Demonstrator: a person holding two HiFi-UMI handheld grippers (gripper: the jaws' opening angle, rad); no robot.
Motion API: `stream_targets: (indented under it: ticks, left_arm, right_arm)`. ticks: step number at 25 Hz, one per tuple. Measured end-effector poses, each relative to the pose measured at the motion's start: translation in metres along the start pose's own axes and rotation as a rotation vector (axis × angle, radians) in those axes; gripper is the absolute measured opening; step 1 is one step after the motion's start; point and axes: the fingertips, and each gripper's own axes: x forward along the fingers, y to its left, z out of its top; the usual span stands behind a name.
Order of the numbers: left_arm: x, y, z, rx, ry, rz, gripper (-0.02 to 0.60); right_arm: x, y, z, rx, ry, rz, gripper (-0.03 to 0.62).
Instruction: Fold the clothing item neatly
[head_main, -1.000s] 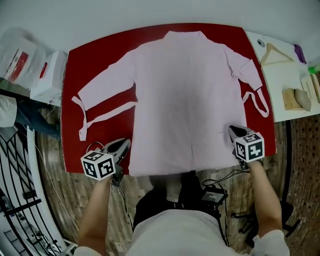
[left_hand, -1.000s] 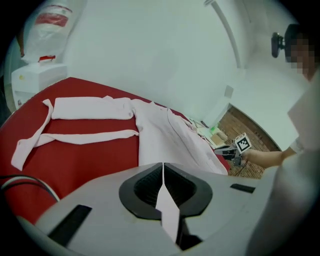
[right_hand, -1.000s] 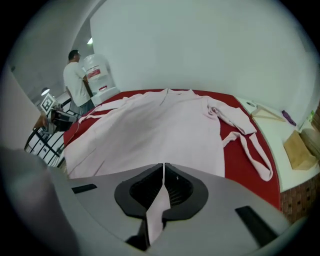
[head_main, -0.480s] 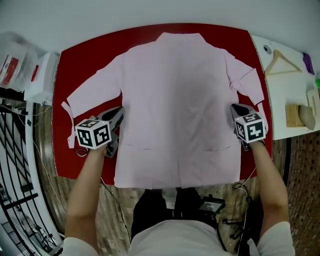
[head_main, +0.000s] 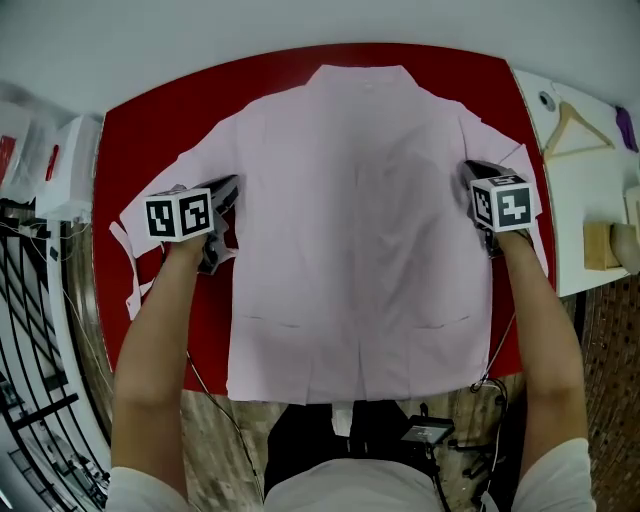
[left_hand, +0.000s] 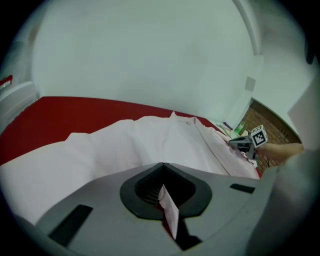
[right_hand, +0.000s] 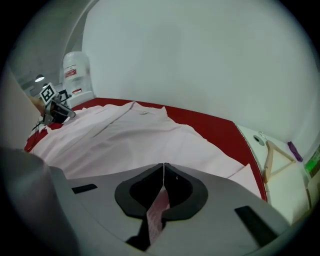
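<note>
Red tabletop (head_main: 140, 140): left gripper (head_main: 228, 188) and right gripper (head_main: 470, 170), each clenched on pale pink cloth robe (head_main: 360, 220), are up from hem to sleeves; no fold yet.

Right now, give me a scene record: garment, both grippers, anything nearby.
garment: pink jacket, spread flat, collar at the far side
surface: red table; hem hangs over its near edge
left gripper: shut on a pinch of pink fabric, at the jacket's left side
right gripper: shut on a pinch of pink fabric, at the jacket's right side
fold state: no fold visible yet
nearby: wooden hanger on white side table, to the right
</note>
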Motion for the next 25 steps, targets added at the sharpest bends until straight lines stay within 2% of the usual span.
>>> stream_targets:
  ticks: [5,8,12,18,25]
  left_arm:
    - [0.018,0.016,-0.017,-0.003,0.114,0.026,0.005]
    - [0.018,0.022,-0.015,-0.043,0.112,0.034,0.005]
    - [0.017,0.024,-0.015,-0.056,0.115,0.035,0.005]
    - [0.018,0.024,-0.015,-0.044,0.119,0.029,0.003]
    - [0.014,0.022,-0.011,-0.001,0.082,0.065,0.005]
  right_arm:
    - [0.015,-0.012,-0.009,-0.059,0.086,-0.011,0.015]
    - [0.016,-0.015,-0.010,-0.093,0.103,-0.013,0.015]
    - [0.015,-0.023,-0.010,-0.095,0.111,-0.043,0.015]
    - [0.013,-0.045,-0.014,-0.069,0.115,-0.097,0.015]
    - [0.006,-0.040,-0.007,-0.017,0.034,-0.071,0.017]
